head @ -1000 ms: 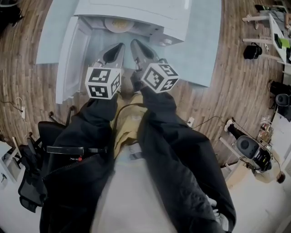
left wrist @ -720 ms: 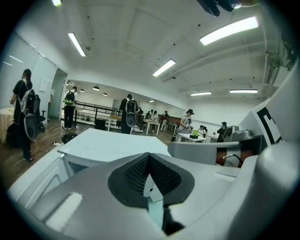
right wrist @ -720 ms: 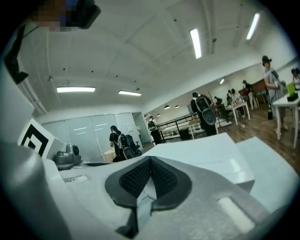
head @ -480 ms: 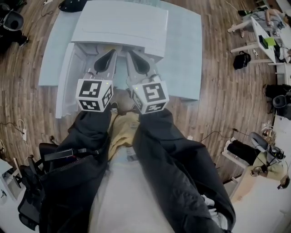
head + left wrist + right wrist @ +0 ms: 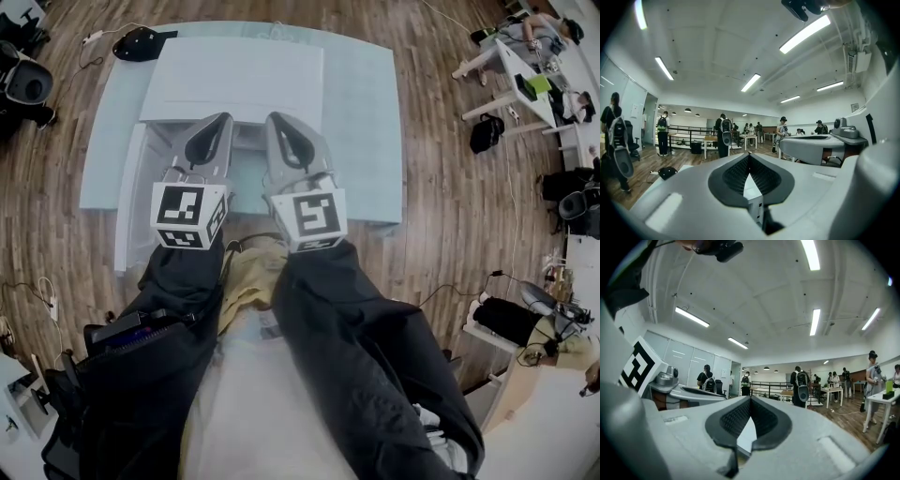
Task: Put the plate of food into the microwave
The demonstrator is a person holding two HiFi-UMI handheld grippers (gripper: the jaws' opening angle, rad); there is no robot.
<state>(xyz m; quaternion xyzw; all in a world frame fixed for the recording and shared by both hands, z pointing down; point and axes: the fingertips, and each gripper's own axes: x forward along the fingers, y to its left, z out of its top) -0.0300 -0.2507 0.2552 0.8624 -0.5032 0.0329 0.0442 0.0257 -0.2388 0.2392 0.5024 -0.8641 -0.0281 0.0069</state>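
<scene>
Pale table (image 5: 375, 122); microwave (image 5: 234, 80) interior unseen.

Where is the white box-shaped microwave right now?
Head view, top centre: the microwave sits on the pale blue table, directly ahead of the left gripper and right gripper, its door open to the left.

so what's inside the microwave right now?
Cannot tell. Head view shows only the microwave top, its open door, and the left hand-held gripper and right hand-held gripper at the opening. The top hides the cavity; no plate shows.
</scene>
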